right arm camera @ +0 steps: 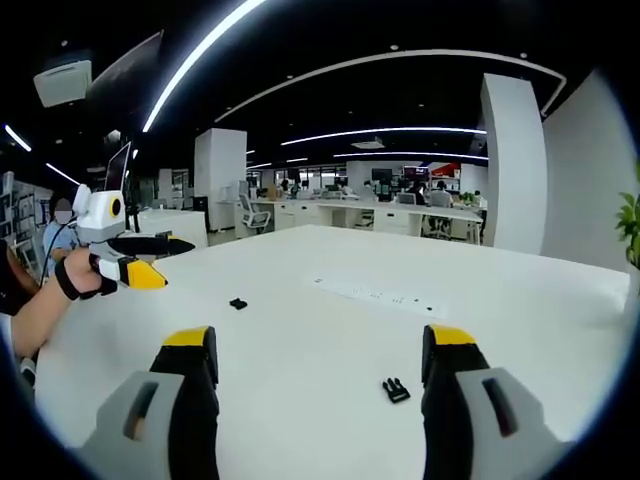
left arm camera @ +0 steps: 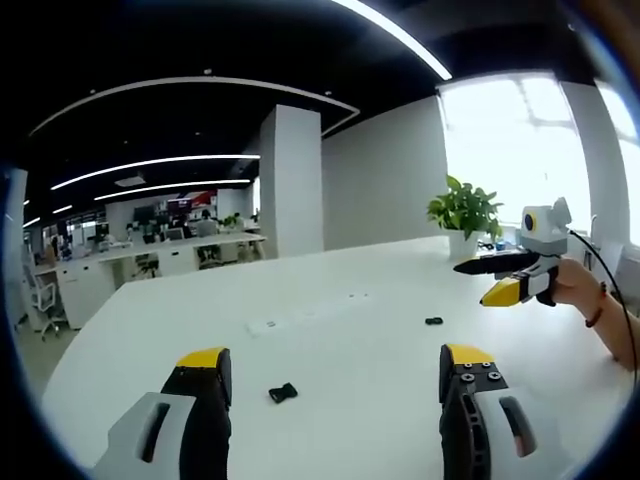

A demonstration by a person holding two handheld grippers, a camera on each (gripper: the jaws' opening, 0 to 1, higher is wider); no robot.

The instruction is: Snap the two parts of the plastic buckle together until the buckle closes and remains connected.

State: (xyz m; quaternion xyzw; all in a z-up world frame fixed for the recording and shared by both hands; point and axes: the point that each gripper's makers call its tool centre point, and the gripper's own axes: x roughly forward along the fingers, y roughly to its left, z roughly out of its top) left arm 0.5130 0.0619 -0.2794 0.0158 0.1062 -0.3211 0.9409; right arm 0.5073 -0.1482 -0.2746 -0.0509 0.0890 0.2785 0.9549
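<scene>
Daylight pours from the window [left arm camera: 520, 130] behind the potted plant [left arm camera: 465, 212], blowing it out to white glare. Ceiling light strips [right arm camera: 200, 50] curve with fisheye distortion (strongest toward the edges). The white table [left arm camera: 340, 330] is evenly bright, shadows faint; distant desks beyond the table look soft.

Buckle part, pronged [right arm camera: 396, 390]: small, black plastic, lying flat on the white tabletop, at about 5 o'clock in the right gripper view. Buckle part, second [right arm camera: 238, 303]: small, black, flat on the same tabletop, at about 9 o'clock. The two lie well apart, unconnected.
</scene>
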